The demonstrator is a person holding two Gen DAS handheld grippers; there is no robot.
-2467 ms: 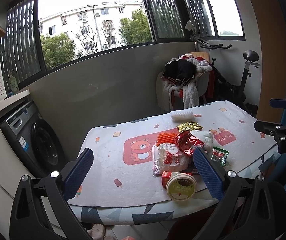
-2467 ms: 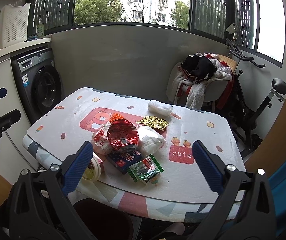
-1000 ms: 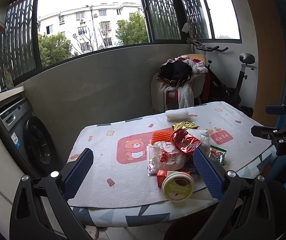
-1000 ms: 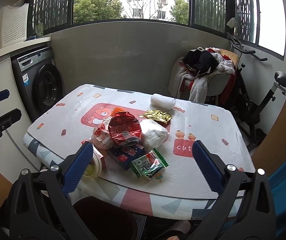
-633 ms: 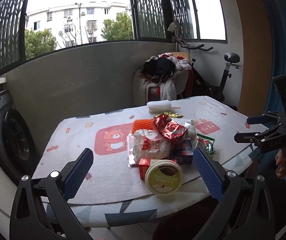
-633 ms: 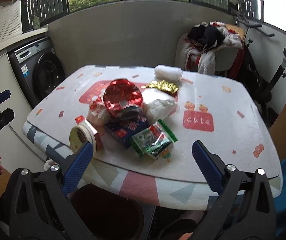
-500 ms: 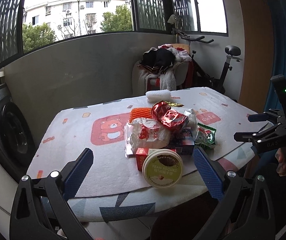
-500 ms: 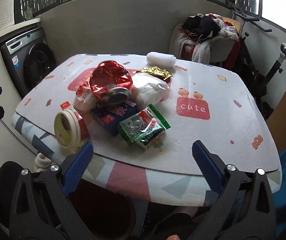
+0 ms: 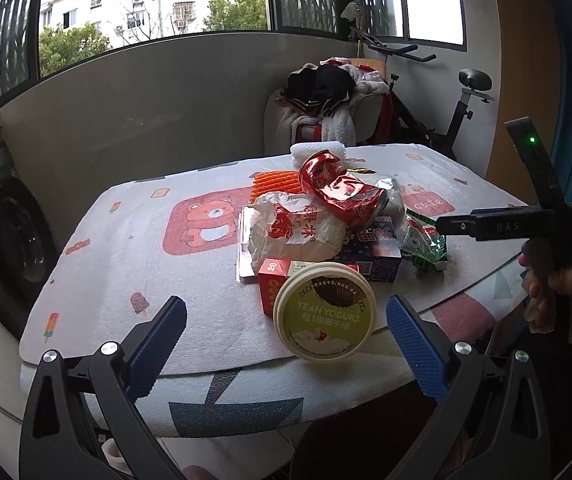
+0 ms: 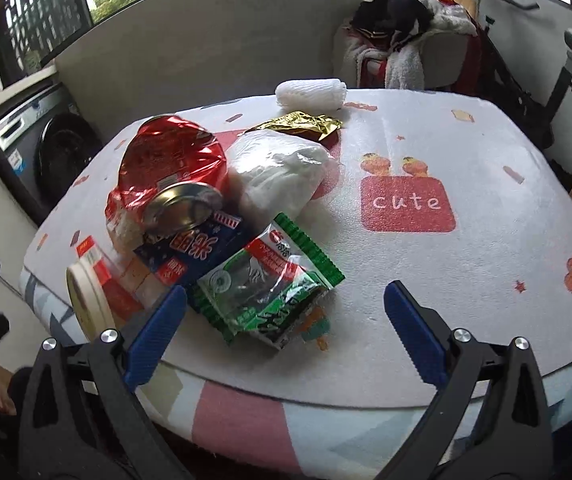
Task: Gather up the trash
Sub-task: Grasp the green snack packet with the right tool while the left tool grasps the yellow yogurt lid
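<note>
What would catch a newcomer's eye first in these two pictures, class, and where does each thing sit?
First, the heap of trash near the table's front edge: a crushed red can on top, a green snack packet at the front. The round yoghurt tub tilts on its side at the edge, straight ahead of the open left claw. The open right claw hovers at the green packet.

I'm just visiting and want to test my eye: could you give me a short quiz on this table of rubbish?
1. True or false: the right gripper has its fingers spread wide apart.
2. Which piece lies nearest it: A the green plastic snack wrapper, B the white foam net roll, C the crumpled gold foil wrapper?
3. Fill in: the round cream yogurt tub lid reads "YEAH ____".

Key: 1 true; 2 A; 3 YOGURT.
</note>
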